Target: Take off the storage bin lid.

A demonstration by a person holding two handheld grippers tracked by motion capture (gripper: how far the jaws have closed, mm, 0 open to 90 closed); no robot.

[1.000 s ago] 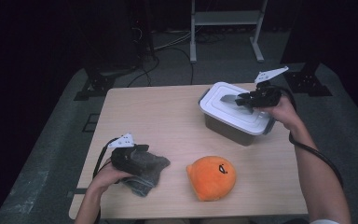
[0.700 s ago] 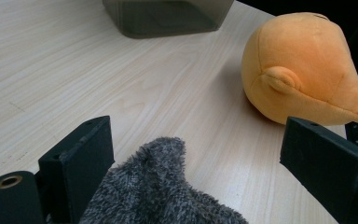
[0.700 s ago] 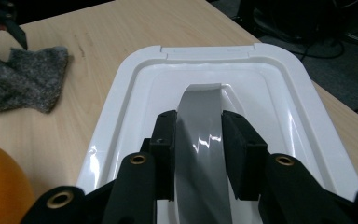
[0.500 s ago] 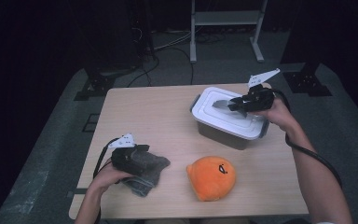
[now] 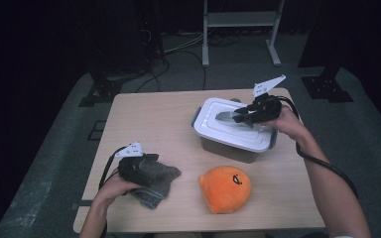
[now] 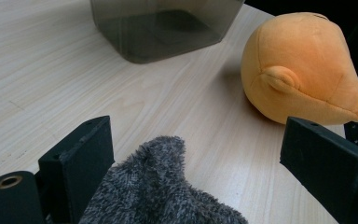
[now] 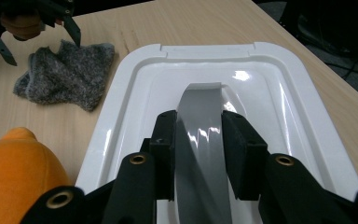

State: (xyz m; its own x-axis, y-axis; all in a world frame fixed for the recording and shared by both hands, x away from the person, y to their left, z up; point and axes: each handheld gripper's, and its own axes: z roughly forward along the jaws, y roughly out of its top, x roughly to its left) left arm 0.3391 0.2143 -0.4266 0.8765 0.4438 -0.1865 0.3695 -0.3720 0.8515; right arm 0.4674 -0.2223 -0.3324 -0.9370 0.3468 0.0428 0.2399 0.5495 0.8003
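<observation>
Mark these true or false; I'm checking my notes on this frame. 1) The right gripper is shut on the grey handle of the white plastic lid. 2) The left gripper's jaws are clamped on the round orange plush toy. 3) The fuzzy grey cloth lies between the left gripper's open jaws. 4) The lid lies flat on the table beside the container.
1) True: the right gripper has its jaws pressed on either side of the grey handle of the white plastic lid.
2) False: the left gripper is open, and the round orange plush toy sits apart from it.
3) True: the fuzzy grey cloth lies there.
4) False: it is on top of the smoky translucent container.
</observation>
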